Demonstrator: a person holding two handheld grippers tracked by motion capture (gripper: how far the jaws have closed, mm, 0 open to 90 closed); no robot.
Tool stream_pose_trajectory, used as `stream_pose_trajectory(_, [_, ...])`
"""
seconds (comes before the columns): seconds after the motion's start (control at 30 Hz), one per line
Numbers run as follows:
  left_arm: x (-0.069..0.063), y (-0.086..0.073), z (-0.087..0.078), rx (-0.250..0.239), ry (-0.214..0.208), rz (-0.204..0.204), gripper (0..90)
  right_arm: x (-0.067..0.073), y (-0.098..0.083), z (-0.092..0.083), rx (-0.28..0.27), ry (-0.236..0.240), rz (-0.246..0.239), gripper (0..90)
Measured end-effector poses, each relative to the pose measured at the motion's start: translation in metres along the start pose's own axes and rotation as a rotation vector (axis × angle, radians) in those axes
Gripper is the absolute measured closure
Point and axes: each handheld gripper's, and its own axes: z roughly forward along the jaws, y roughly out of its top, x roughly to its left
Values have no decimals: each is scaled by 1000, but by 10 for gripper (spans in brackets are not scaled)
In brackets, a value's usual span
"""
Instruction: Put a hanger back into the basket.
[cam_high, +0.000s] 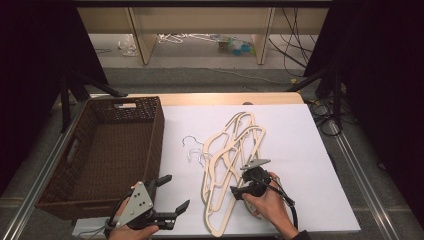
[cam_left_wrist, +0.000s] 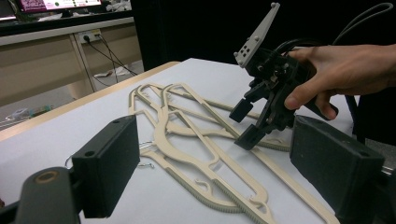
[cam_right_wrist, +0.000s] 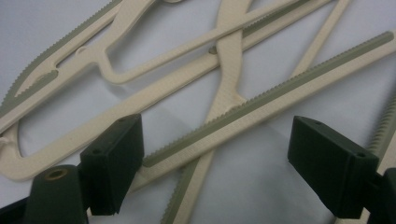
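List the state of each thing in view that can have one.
Left tongs: open, empty, beside the basket.
Right tongs: open, lowered over the hangers, gripping nothing yet.
Hangers: overlapping pile, flat on the white table cover.
Wicker basket: upright, empty.

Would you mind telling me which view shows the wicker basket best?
The high view: the basket sits whole at the table's left, beside the hangers, its dark inside open to the camera. The two gripper views look across the hangers and the white table sheet instead.
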Motion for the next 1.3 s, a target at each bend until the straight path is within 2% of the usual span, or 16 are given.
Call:
stream_pose_trajectory(0.2, [0,0,0,-2,-3,-1,160,-12,0,-2,17,33,48,303])
stream_pose_trajectory(0.23, [0,0,0,-2,-3,-1,160,-12,0,-2,17,33,48,303])
stream_pose_trajectory(0.3, [0,0,0,-2,-4,0,160,-19,0,-4,14,49,54,378])
stream_pose_trajectory(0.37, [0,0,1,-9,-8,-3,160,-23,0,-5,16,58,57,389])
stream_pose_trajectory(0.4, [-1,0,0,-1,-5,-11,160,-28,-1,-6,18,68,68,445])
stream_pose_trajectory(0.43, [-1,0,0,-1,-5,-11,160,-30,0,-7,26,73,63,463])
stream_pose_trajectory(0.47, [0,0,0,1,-8,3,160,-30,0,-7,26,73,63,463])
stream_pose_trajectory(0.57, [-1,0,0,3,-10,1,160,-35,0,-9,48,77,98,506])
stream_pose_trajectory(0.6, [0,0,0,3,-11,5,160,-38,0,-9,45,76,81,521])
stream_pose_trajectory(0.73, [-1,0,1,3,-12,3,160,-38,0,-11,67,73,100,550])
stream_pose_trajectory(0.77, [-1,0,1,4,-12,1,160,-40,1,-10,60,72,75,550])
stream_pose_trajectory(0.8, [-2,-1,1,4,-13,-7,160,-39,1,-10,62,69,73,552])
stream_pose_trajectory(1.0, [-1,0,1,4,-13,2,160,-39,4,-10,89,56,49,615])
stream_pose_trajectory(1.03, [-1,0,1,4,-13,1,160,-39,4,-10,92,57,73,623])
stream_pose_trajectory(1.2, [-2,-1,1,4,-13,-7,160,-43,4,-11,96,47,61,684])
stream_pose_trajectory(1.3, [-2,-1,1,4,-10,-5,160,-45,4,-11,95,47,71,703])
